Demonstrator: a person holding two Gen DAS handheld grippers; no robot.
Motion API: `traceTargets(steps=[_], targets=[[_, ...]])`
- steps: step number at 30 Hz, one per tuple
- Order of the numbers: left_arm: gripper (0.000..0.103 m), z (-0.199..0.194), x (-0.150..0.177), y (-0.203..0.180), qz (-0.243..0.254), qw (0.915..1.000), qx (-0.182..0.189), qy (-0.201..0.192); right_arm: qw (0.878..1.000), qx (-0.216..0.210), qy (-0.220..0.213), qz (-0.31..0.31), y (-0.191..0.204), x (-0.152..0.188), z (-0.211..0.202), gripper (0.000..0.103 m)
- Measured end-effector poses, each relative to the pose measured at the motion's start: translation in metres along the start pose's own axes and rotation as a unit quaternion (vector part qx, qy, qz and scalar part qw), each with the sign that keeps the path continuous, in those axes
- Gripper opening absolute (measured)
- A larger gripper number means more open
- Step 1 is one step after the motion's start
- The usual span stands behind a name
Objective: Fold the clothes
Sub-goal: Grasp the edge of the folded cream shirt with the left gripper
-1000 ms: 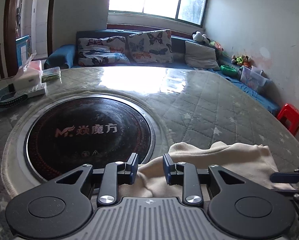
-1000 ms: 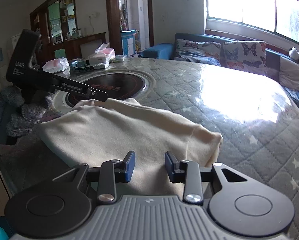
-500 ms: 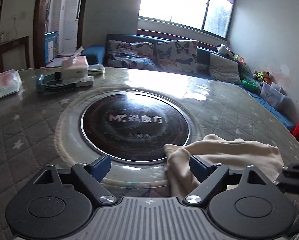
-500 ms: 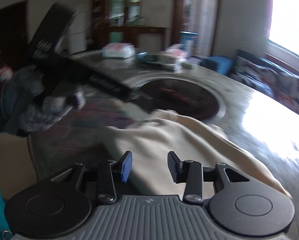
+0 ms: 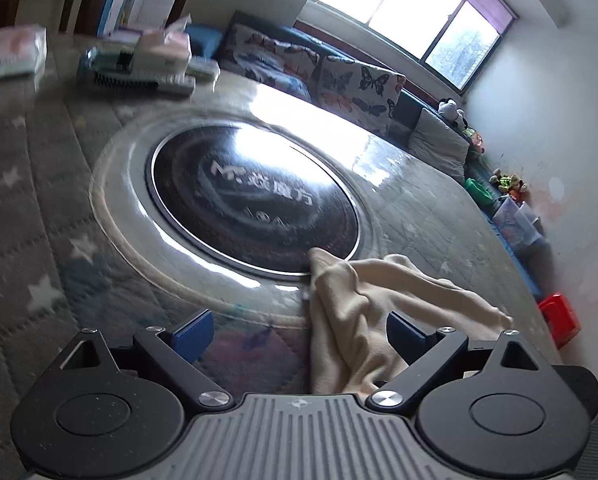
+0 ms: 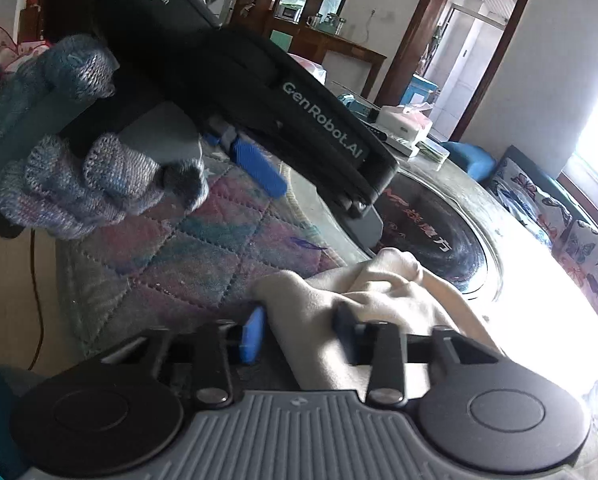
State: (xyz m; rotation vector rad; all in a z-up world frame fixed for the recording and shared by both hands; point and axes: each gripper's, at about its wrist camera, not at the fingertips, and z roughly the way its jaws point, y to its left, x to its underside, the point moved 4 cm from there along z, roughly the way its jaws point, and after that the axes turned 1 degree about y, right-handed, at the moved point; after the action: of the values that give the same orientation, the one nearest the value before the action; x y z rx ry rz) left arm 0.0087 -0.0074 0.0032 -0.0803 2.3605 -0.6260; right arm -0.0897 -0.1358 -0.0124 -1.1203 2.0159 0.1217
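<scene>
A cream garment [image 5: 383, 304] lies crumpled on the quilted round table near its front edge, beside the black glass disc [image 5: 255, 200]. My left gripper [image 5: 299, 336] is wide open above the table, with the cloth's left edge lying between its fingers but not pinched. In the right wrist view the garment [image 6: 363, 300] lies bunched between the fingers of my right gripper [image 6: 299, 332], which is open with one fold of cloth between the pads. The left gripper [image 6: 255, 160], held by a gloved hand, hovers above and to the left of the cloth.
Tissue boxes and small items [image 5: 139, 64] sit at the table's far left. A sofa with butterfly cushions [image 5: 339, 80] runs behind the table under the window. A red stool [image 5: 559, 320] stands at the right. A doorway [image 6: 459, 48] and cabinets are behind.
My left gripper opened wide, let go of the cloth and drew back to the left. My right gripper swung left toward the garment's near corner, and the cloth bunched up.
</scene>
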Motion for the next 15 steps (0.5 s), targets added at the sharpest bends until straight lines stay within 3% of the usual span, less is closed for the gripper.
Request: traceTargets(steps=[3, 7, 11, 15], targets=[[0.094, 0.005, -0.001, 0.000, -0.033, 0.9993, 0.016, 0.011, 0.998, -0.018, -0.011, 0.053, -0.017, -0.003, -0.008, 0.013], [0.092, 0.010, -0.005, 0.000, -0.083, 0.9956, 0.039, 0.023, 0.991, -0.046, -0.033, 0.117, -0.038, -0.005, -0.023, 0.011], [0.087, 0.018, -0.007, -0.001, -0.136, 0.9878, 0.065, 0.036, 0.986, -0.057, -0.055, 0.146, -0.051, -0.002, -0.038, 0.011], [0.076, 0.025, -0.006, -0.005, -0.167, 0.9819, 0.077, 0.045, 0.983, -0.063, -0.069, 0.156, -0.058, 0.002, -0.048, 0.011]])
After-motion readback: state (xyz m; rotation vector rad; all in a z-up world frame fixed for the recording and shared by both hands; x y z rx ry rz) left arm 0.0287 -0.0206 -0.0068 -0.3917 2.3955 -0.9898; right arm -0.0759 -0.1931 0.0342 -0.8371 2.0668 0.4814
